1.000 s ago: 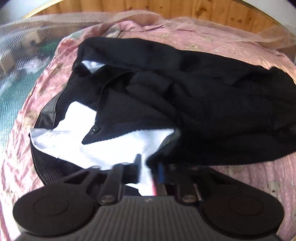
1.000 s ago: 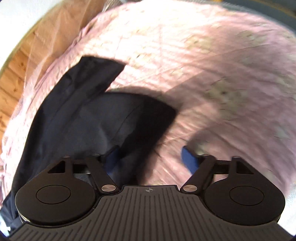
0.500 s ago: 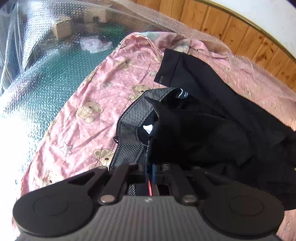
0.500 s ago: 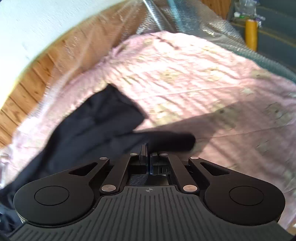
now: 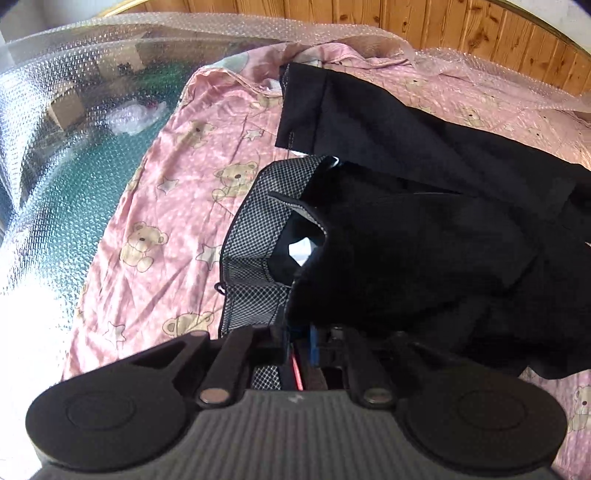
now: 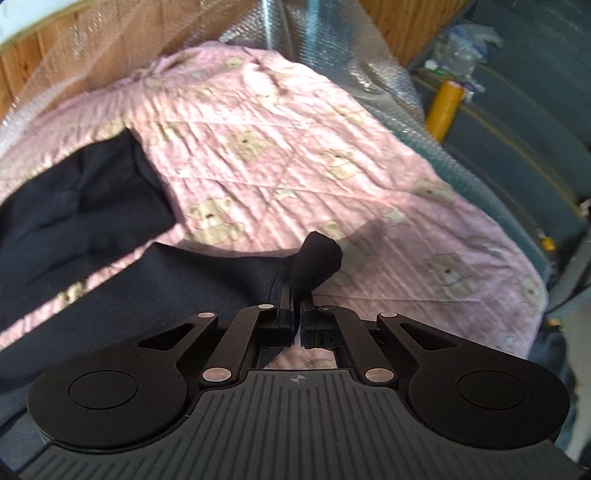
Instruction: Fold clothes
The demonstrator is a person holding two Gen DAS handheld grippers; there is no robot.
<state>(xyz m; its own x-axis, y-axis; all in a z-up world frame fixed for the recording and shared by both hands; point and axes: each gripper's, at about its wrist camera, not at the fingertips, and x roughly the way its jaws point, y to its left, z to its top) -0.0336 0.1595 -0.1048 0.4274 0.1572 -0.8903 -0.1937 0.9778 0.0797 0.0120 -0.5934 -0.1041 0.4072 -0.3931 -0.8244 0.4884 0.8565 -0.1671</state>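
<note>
Left wrist view: the left hand-held gripper (image 5: 299,341) has its jaws opening, with the waistband edge of the black trousers (image 5: 424,236) still between them and the cloth apparently still caught there. The trousers lie crumpled across a pink bedsheet (image 5: 177,206) printed with bears and stars, their grey mesh lining (image 5: 255,236) turned outward and one leg stretching toward the wooden wall panelling (image 5: 424,18). Bubble wrap (image 5: 55,122) covers the area beside and behind the bed, with a cardboard box (image 5: 64,107) dimly visible under it.

In the right wrist view, the right hand-held gripper (image 6: 298,314) is nearly pressed together, jaws beginning to part, pinching a bunched fold of the same dark cloth that sticks up just past the fingertips. The rest of the garment trails off to the left over the sheet. A yellow roll (image 6: 445,107) stands well apart, beyond the bed's far edge.
</note>
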